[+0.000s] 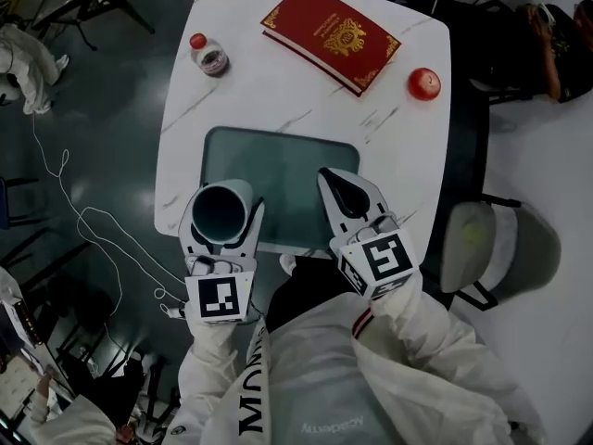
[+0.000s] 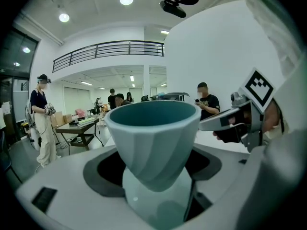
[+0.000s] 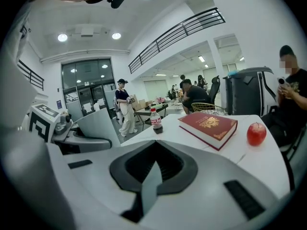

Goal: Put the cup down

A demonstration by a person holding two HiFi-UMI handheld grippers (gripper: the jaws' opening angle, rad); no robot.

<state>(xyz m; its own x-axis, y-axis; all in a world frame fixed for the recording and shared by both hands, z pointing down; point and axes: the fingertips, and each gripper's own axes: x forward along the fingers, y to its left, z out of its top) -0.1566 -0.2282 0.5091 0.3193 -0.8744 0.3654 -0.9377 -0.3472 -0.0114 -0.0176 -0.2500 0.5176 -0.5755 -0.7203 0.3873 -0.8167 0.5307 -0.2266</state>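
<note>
A pale teal ribbed cup (image 1: 220,209) stands upright between the jaws of my left gripper (image 1: 220,215), which is shut on its lower part. In the head view it hangs over the left front corner of the dark green mat (image 1: 287,170). The left gripper view shows the cup (image 2: 153,138) close up, empty, with its narrow base seated between the jaws. My right gripper (image 1: 339,189) is over the mat's right front part, shut with nothing in it. In the right gripper view its jaws (image 3: 154,176) meet in a thin line.
On the white marble table (image 1: 408,156) lie a red book (image 1: 331,35) at the back, a red apple (image 1: 424,83) at the back right and a small red-capped bottle (image 1: 208,55) at the back left. A grey chair (image 1: 496,244) stands at the right. A cable lies on the floor at the left.
</note>
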